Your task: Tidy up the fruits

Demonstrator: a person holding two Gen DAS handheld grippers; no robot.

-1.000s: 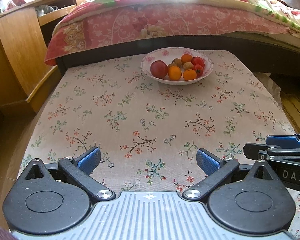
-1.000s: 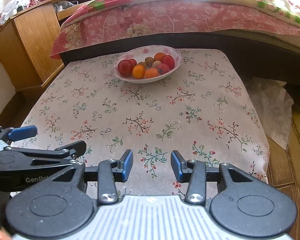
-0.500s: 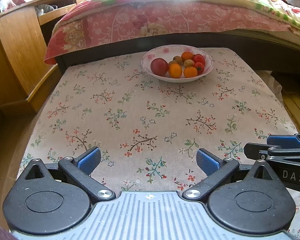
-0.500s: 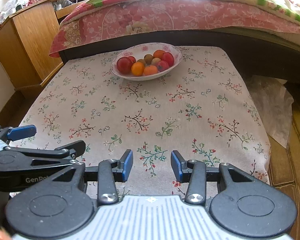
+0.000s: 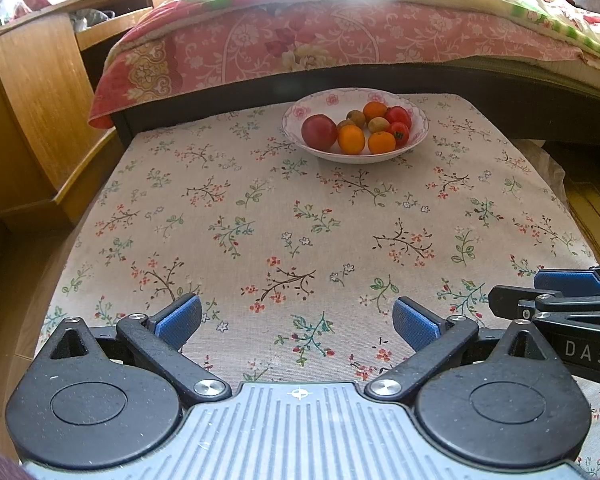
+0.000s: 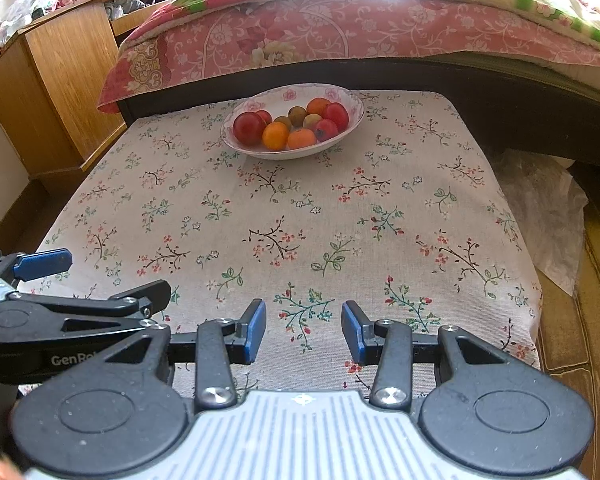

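Two tools hang apart and empty over a floral worktop, the fruit bowl at its far edge.

From the left: a light wooden bedside cabinet (image 5: 40,92) stands beside the worktop covered in a beige flower-print cloth (image 5: 300,216). The left tool (image 5: 296,320) has its blue-padded fingers spread wide with nothing between them; the right tool (image 6: 304,330) holds its fingers narrower, also gripping nothing. Both sit over the near edge, well apart from the white pink-flowered ceramic bowl (image 5: 300,114), which carries a large red apple (image 5: 319,132), round oranges (image 5: 351,139), small brown kiwis (image 5: 378,124) and red tomatoes (image 5: 398,117). Behind it runs a bed with a pink floral quilt (image 5: 300,40).
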